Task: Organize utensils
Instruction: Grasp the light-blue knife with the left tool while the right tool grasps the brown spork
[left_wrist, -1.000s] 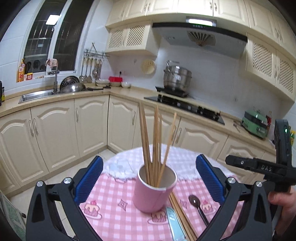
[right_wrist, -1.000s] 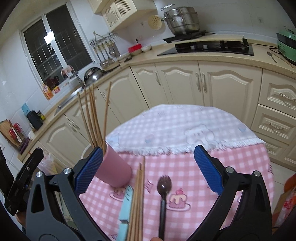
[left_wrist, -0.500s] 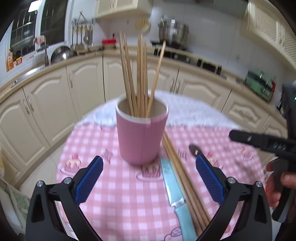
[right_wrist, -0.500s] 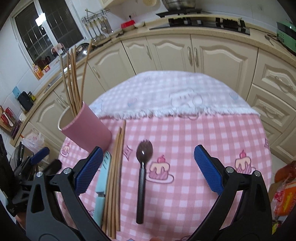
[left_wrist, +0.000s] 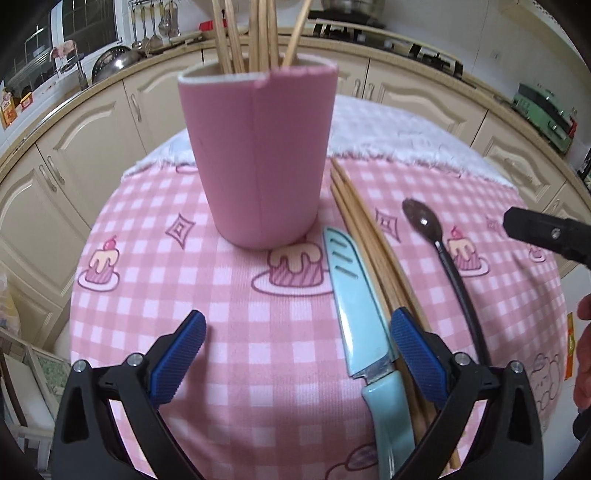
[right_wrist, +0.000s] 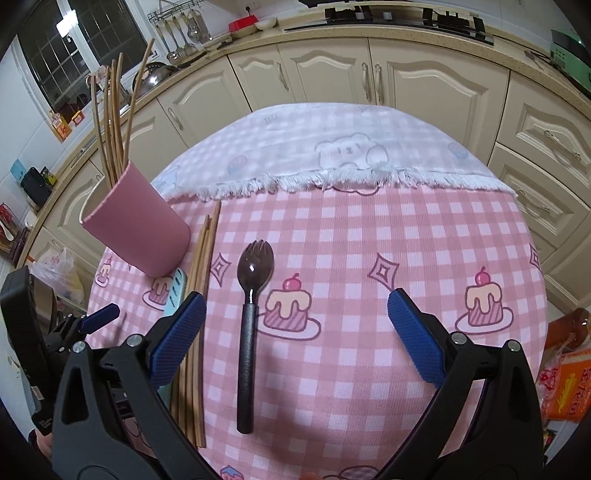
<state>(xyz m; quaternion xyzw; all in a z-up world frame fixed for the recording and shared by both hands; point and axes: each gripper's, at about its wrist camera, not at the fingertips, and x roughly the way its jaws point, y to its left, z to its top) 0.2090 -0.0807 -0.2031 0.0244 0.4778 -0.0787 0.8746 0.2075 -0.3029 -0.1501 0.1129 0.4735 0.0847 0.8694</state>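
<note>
A pink cup (left_wrist: 258, 155) (right_wrist: 138, 225) holding several wooden chopsticks (left_wrist: 258, 33) (right_wrist: 112, 110) stands on the pink checked tablecloth (left_wrist: 229, 332) (right_wrist: 351, 258). Beside it lie a light-blue knife (left_wrist: 354, 306) (right_wrist: 175, 290), a bundle of loose chopsticks (left_wrist: 373, 243) (right_wrist: 195, 332) and a dark spork (left_wrist: 439, 254) (right_wrist: 249, 321). My left gripper (left_wrist: 295, 332) is open, low over the cloth in front of the cup, its right finger over the knife and chopsticks. My right gripper (right_wrist: 295, 314) is open, just above the spork's handle, which lies near its left finger.
The small round table (right_wrist: 369, 147) has a white fringed cloth (right_wrist: 332, 155) at its far side. Cream kitchen cabinets (right_wrist: 332, 74) curve around behind. An orange bag (right_wrist: 569, 380) sits on the floor at the right, a plastic bag (right_wrist: 61, 273) at the left.
Both grippers have tilted down and dropped closer to the table. The cup and the utensils now fill more of each view. Nothing has been taken hold of.
</note>
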